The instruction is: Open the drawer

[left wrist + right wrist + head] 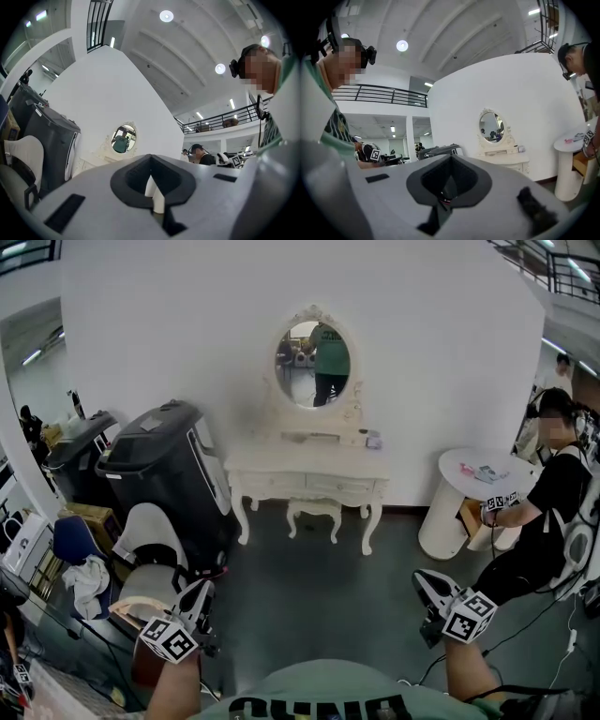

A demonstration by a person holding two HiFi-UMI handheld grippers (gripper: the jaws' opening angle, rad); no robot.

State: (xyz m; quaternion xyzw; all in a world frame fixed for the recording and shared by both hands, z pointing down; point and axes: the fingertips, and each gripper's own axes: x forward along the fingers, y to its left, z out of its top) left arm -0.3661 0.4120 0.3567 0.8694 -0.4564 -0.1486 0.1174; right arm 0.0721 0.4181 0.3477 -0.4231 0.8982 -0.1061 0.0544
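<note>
Head view: drawer (273, 486) in dressing table (309, 463) front, far off.
Jaws: left gripper (200, 594), right gripper (427, 589) pressed together, empty.
Tip: approach table, then spread.

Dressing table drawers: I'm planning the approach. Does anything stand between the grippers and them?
Nothing visible: bare floor lies between the left gripper, the right gripper and the drawers. The stool sits tucked beneath them; the black bins stand aside, left.
</note>
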